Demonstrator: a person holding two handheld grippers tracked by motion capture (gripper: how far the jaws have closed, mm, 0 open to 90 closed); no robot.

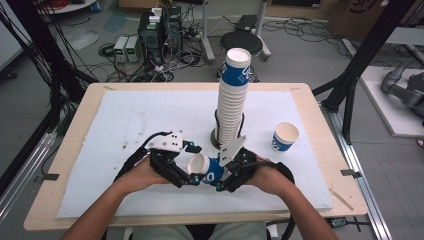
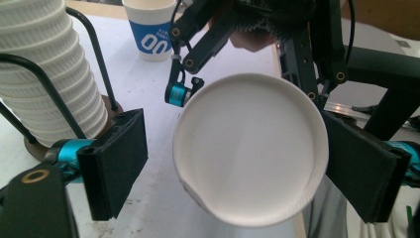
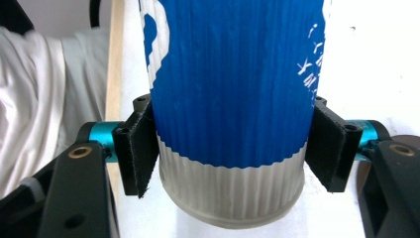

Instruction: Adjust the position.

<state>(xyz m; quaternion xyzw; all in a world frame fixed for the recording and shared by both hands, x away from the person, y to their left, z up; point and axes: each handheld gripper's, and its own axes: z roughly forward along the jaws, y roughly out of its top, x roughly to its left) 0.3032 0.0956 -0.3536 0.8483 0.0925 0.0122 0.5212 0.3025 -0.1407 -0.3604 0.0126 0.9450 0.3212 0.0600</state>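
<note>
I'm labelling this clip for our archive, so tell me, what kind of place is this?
Probably a robotics lab or data-recording workshop. A table stands inside a black metal frame, electronics boxes and tangled cables lie on the floor, and a grey robot arm rests at the right.

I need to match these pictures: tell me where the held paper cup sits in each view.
High view: the held cup lies sideways, low centre, between both grippers.
Left gripper view: its open mouth faces the camera, centre.
Right gripper view: its blue ribbed wall, centre.
Shared landmark: the tall cup stack.
</note>
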